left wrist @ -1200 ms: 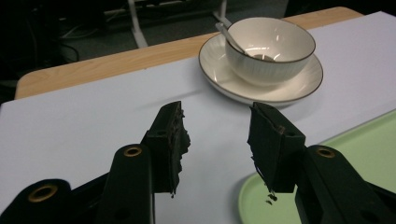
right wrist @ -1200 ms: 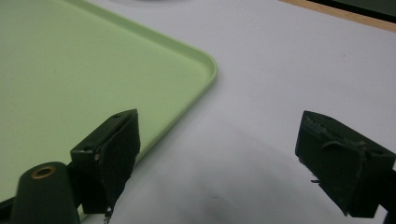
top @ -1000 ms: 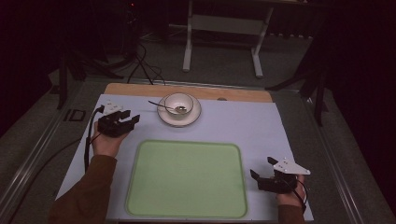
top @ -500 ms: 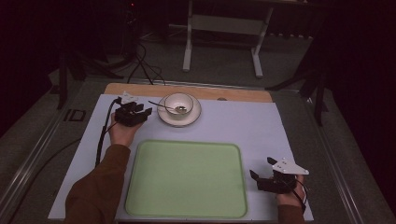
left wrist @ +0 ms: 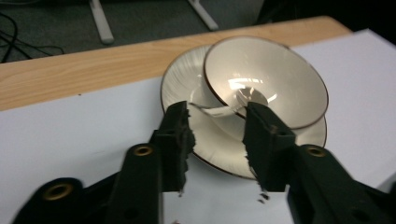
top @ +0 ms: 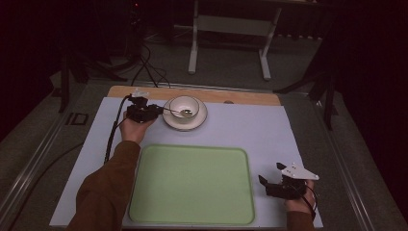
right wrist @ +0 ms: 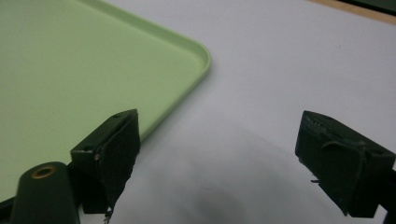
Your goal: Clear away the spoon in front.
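Since the earlier shot the left hand-held gripper [top: 155,110] slid right toward the spoon [top: 177,111], handle pointing at it, bowl [top: 184,107] on saucer [top: 169,119]. Left gripper view: jaws half spread, just been closing, handle [left wrist: 215,110] between, unpinched. Right hand-held gripper [right wrist: 219,154] spread wide by the tray [right wrist: 70,70], well apart.

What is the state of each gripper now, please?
Left gripper: jaws open, have just been closing, with the spoon handle between them, not yet pressed.
Right gripper: jaws wide open, holding nothing.
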Available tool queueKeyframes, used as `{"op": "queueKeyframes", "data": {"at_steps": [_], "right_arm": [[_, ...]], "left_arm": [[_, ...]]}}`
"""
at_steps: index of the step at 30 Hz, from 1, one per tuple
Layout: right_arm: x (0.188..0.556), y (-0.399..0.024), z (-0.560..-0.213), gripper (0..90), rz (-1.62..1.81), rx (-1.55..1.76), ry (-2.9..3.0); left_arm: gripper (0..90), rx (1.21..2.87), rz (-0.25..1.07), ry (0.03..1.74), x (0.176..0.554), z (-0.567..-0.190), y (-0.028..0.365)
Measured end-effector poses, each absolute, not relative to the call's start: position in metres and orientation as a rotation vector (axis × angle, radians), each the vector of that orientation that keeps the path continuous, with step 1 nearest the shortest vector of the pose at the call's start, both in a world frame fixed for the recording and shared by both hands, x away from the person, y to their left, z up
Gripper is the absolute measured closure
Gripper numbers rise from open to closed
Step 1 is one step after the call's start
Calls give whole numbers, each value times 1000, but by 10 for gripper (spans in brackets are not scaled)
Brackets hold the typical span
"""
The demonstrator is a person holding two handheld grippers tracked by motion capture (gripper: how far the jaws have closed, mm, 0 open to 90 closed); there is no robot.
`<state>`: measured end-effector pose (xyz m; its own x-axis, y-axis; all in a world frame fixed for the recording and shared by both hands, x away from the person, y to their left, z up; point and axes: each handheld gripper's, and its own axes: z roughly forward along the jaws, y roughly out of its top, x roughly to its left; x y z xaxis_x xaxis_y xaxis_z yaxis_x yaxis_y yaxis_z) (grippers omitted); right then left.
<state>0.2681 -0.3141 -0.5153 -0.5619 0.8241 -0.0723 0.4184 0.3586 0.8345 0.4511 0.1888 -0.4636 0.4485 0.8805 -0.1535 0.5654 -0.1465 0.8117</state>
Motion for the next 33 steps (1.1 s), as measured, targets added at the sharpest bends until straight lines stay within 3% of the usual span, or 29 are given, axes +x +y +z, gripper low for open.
{"op": "queueKeyframes", "data": {"at_steps": [6, 16, 33], "right_arm": [[269, -315, -516, 139, 1093, 1097, 2134], [270, -315, -518, 140, 1065, 1127, 2142], [271, -317, -520, 141, 1062, 1145, 2137]], "left_arm": [[756, 1798, 425, 1205, 449, -460, 189], [880, 1793, 410, 1136, 440, -452, 186], [891, 1702, 507, 1118, 413, -419, 196]]}}
